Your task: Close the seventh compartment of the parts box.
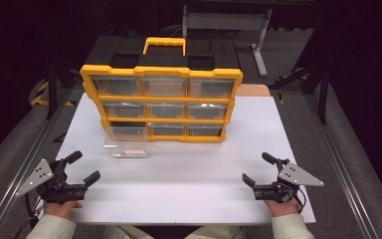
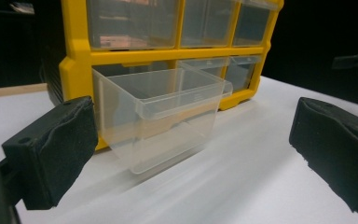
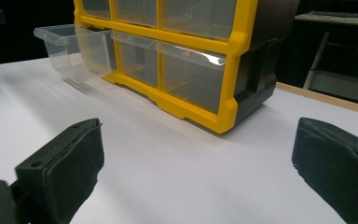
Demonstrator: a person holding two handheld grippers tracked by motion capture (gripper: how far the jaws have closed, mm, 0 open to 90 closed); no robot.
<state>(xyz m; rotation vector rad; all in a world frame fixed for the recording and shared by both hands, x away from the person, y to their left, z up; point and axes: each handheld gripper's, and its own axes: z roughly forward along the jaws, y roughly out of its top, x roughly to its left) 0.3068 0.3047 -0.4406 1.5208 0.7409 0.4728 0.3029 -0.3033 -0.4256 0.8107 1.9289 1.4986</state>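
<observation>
High view: your left tongs (image 1: 82, 168) rest near the table's (image 1: 189, 194) near left corner, jaws spread wide and holding nothing; your right tongs (image 1: 259, 169) sit near the near right corner, equally wide and empty. A yellow-framed drawer cabinet (image 1: 161, 102) stands toward the far edge, its bottom-left clear drawer (image 1: 125, 142) pulled out toward you.

Left gripper view: your left tongs (image 2: 191, 154) frame that clear drawer (image 2: 161, 116), which juts from the cabinet's (image 2: 77, 56) lowest row, well short of the black pads.

Right gripper view: your right tongs (image 3: 196, 163) gape over bare white table (image 3: 177, 177); the cabinet's (image 3: 233, 70) corner stands beyond them, with the pulled drawer (image 3: 72, 49) at far left.
</observation>
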